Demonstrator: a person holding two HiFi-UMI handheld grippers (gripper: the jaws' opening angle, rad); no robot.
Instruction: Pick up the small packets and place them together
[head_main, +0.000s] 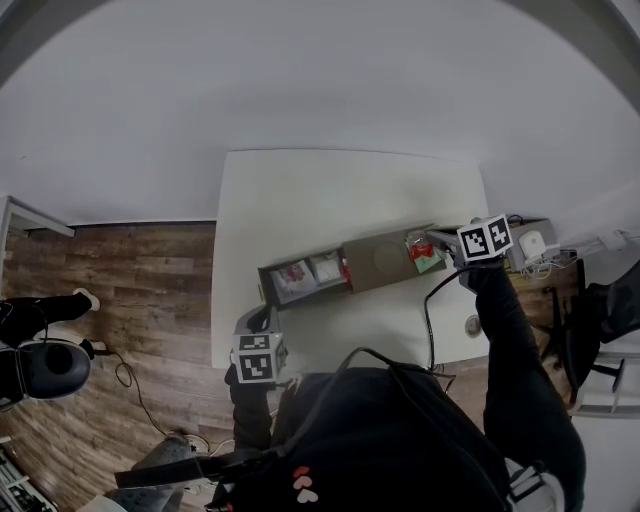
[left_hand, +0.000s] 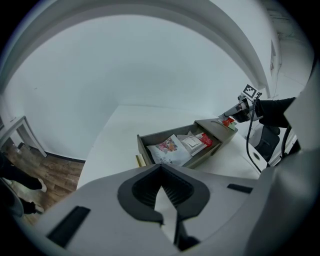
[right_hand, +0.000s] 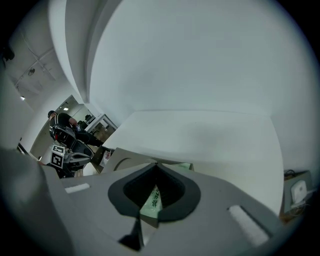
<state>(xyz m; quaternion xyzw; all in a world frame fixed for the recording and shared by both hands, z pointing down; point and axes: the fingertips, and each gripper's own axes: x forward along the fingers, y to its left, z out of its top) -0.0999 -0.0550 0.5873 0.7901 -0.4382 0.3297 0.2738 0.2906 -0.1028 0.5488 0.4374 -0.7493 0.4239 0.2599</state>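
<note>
The green packet (right_hand: 154, 198) just beyond the right claw (right_hand: 143, 224) looks light, thin and slippery, so it is best pinched at an edge. That claw and the left claw (left_hand: 168, 223) are both pressed together, holding nothing.

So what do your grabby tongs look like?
The left tongs and right tongs are pale grey plastic with black ribbed pads. Each carries a white cube with black square markers. The person wears black sleeves, and a black cable trails off.
</note>
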